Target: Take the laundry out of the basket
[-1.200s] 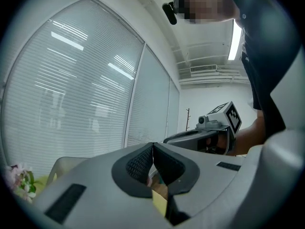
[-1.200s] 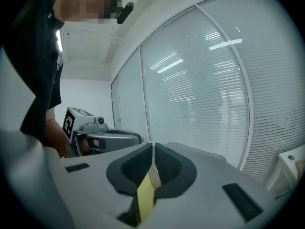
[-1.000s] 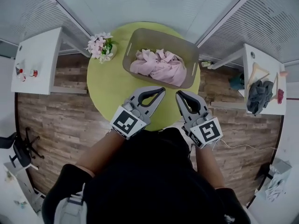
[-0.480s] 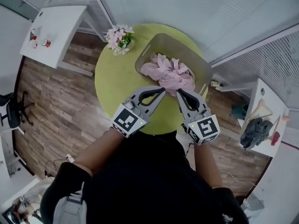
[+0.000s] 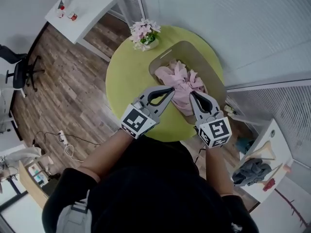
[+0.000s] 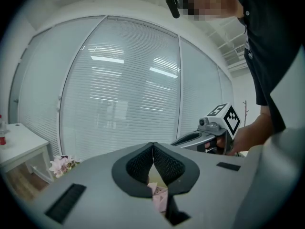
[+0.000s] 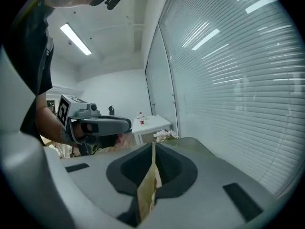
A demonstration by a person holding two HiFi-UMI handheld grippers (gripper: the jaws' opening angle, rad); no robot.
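Note:
A tan basket (image 5: 208,68) stands on the round green table (image 5: 127,79) with a heap of pink laundry (image 5: 182,80) inside. My left gripper (image 5: 170,90) is shut, and its tips hang over the near left edge of the laundry. My right gripper (image 5: 193,95) is shut too, over the near right part of the heap. In the left gripper view the pads (image 6: 143,162) meet at the tip, and pink cloth (image 6: 158,198) shows below through the slot. In the right gripper view the tan basket (image 7: 147,191) shows through the slot of the closed jaws.
A pot of pink flowers (image 5: 144,33) stands on the table's far left, beside the basket. A white side table (image 5: 90,6) is at the upper left, an office chair (image 5: 22,72) at the left. Another white table with clothes (image 5: 252,169) is at the lower right. Blinds line the far wall.
Both grippers have moved forward and down, from over the table's near edge to over the laundry. The head view has swung, so the basket now sits turned. Both jaws have stayed shut.

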